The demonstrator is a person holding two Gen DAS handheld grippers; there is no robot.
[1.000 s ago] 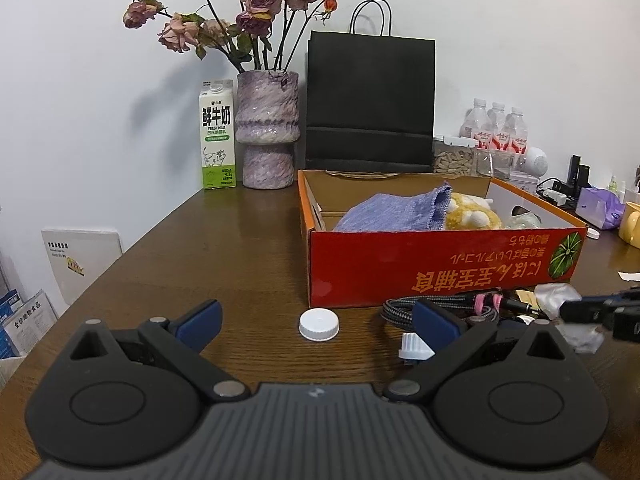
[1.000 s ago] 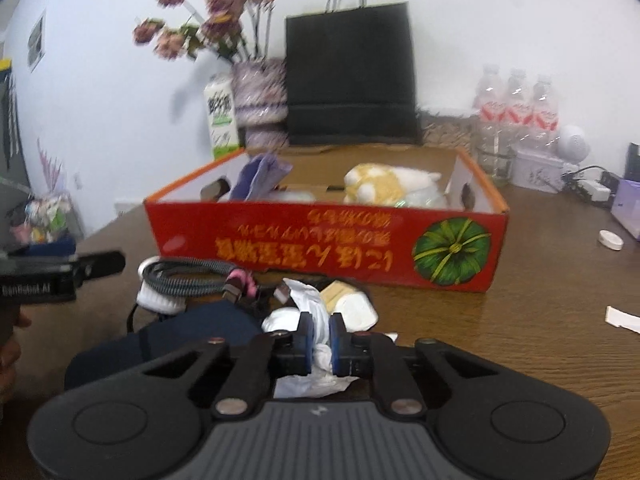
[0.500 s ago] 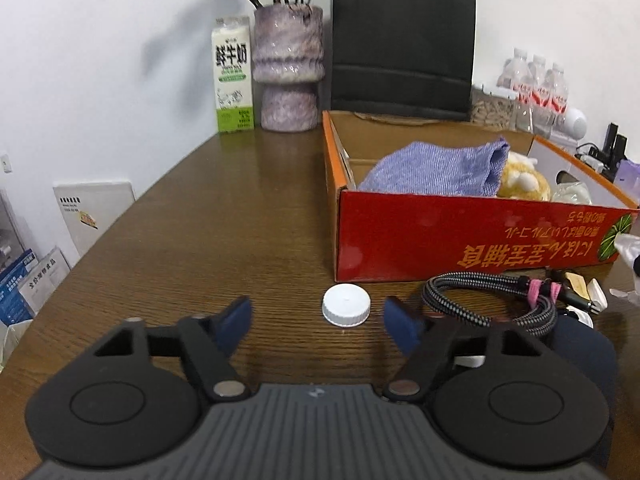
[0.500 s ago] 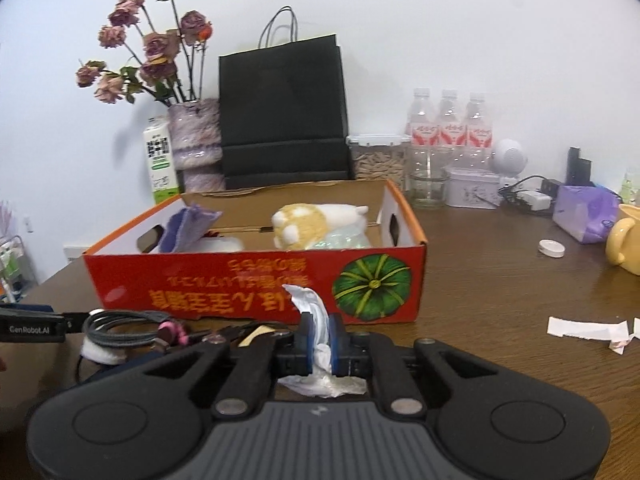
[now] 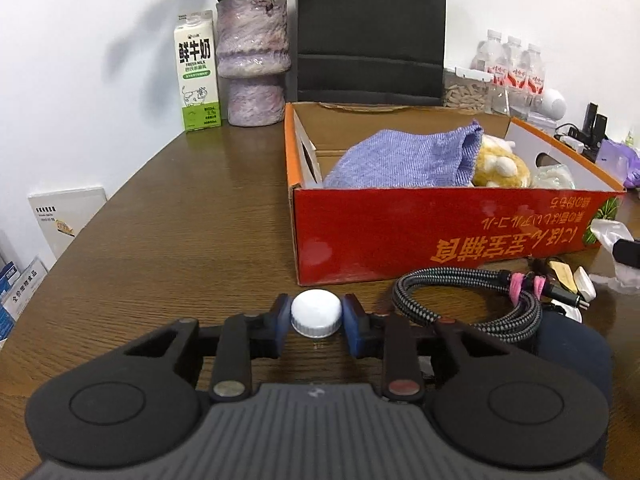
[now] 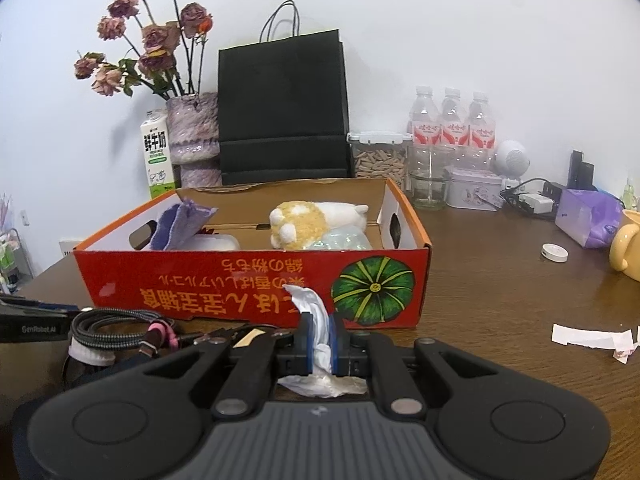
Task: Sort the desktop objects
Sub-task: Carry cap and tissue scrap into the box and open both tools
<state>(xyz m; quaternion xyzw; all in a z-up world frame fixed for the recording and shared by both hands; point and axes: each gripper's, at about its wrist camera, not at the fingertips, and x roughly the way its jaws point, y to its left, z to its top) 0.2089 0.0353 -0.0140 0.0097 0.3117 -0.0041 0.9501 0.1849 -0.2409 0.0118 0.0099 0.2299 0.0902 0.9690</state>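
Note:
My left gripper (image 5: 316, 316) is shut on a white bottle cap (image 5: 316, 313) low over the brown table, just left of the front corner of the red cardboard box (image 5: 440, 236). My right gripper (image 6: 320, 338) is shut on a crumpled white tissue (image 6: 316, 328) and holds it in front of the box's front wall (image 6: 248, 284). The box holds a purple cloth (image 5: 404, 158) and a yellow and white plush toy (image 6: 312, 224). A coiled braided cable (image 5: 468, 296) lies in front of the box, on a dark blue pad (image 5: 568, 344).
A milk carton (image 5: 197, 70), a purple vase (image 5: 253, 58) and a black paper bag (image 5: 370, 32) stand behind the box. Three water bottles (image 6: 452, 124), a snack jar (image 6: 378, 156), a purple pouch (image 6: 588, 218) and a yellow mug (image 6: 626, 246) stand right. Paper scraps (image 6: 588, 338) lie at the right front.
My left gripper moved forward and closed on the white cap. My right gripper lifted the tissue off the table and shifted right along the box front.

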